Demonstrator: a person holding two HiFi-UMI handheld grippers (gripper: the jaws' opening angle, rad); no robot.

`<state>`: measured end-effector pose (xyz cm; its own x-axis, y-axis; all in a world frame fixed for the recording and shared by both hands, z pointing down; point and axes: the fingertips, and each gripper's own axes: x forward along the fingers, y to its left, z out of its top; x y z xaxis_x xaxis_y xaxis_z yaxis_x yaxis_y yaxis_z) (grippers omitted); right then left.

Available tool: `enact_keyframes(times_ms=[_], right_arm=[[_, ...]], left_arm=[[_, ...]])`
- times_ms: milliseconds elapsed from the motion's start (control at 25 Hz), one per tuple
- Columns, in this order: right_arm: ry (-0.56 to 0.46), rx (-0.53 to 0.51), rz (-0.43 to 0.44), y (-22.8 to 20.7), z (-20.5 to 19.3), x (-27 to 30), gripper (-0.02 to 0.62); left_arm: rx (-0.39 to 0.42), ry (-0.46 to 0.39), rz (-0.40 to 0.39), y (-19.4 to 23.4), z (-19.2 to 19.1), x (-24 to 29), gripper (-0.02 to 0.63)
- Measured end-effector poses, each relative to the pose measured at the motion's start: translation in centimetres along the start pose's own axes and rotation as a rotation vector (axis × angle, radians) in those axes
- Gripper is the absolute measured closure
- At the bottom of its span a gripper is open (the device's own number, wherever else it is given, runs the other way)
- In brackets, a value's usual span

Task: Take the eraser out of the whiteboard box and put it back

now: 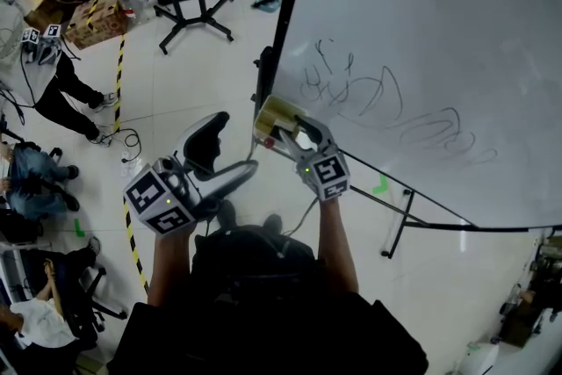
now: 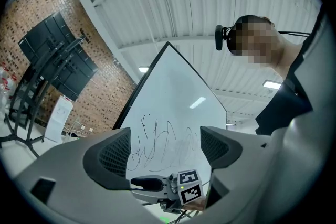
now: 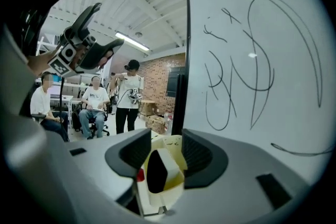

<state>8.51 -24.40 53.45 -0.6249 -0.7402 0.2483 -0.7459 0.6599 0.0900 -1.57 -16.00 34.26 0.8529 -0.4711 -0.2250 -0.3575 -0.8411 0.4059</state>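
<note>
The eraser (image 3: 160,170), white with a black felt face, stands on edge in the pale yellow whiteboard box (image 3: 169,142). The box (image 1: 272,113) hangs at the lower left edge of the whiteboard (image 1: 421,57). My right gripper (image 3: 165,152) is open; its pads flank the eraser's top without pressing on it. From the head view the right gripper (image 1: 294,134) reaches into the box and the eraser is hidden. My left gripper (image 1: 219,155) is open and holds nothing, off to the left of the box. The left gripper (image 2: 165,147) points up at the scribbled whiteboard (image 2: 168,107).
Black scribbles cover the whiteboard (image 3: 262,60). Its stand legs (image 1: 399,219) spread on the tiled floor below. A black monitor stand (image 1: 189,9) is behind, with yellow-black floor tape (image 1: 118,75). People stand and sit at the left (image 3: 127,97), cardboard boxes (image 1: 92,18) nearby.
</note>
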Motion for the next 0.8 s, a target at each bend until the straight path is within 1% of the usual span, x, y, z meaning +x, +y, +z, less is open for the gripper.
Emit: enact_keyframes(times_ms=[240,360,560,640,800], right_arm=[[-0.093,0.045,0.011,-0.2,2.4,-2.4,0.385],[-0.140,0.069,0.033,0.1,4.1,-3.9,0.385],[-0.247,0.120,0.068,0.1,6.9,-7.2,0.385],[-0.289,0.139,0.079,-0.1,7.8,-8.6,0.407],[-0.368,0.192,0.094,-0.2,8.9,-11.1,0.413]], left_arm=[[0.007,0.009,0.016,-1.4,-0.8,0.3,0.192],[0.013,0.013,0.027,-2.3,-1.2,0.5,0.192],[0.017,0.018,0.052,-3.7,-2.1,0.7,0.192],[0.020,0.026,0.062,-4.3,-2.6,0.9,0.192],[0.023,0.046,0.091,-5.4,-3.5,0.8,0.192]])
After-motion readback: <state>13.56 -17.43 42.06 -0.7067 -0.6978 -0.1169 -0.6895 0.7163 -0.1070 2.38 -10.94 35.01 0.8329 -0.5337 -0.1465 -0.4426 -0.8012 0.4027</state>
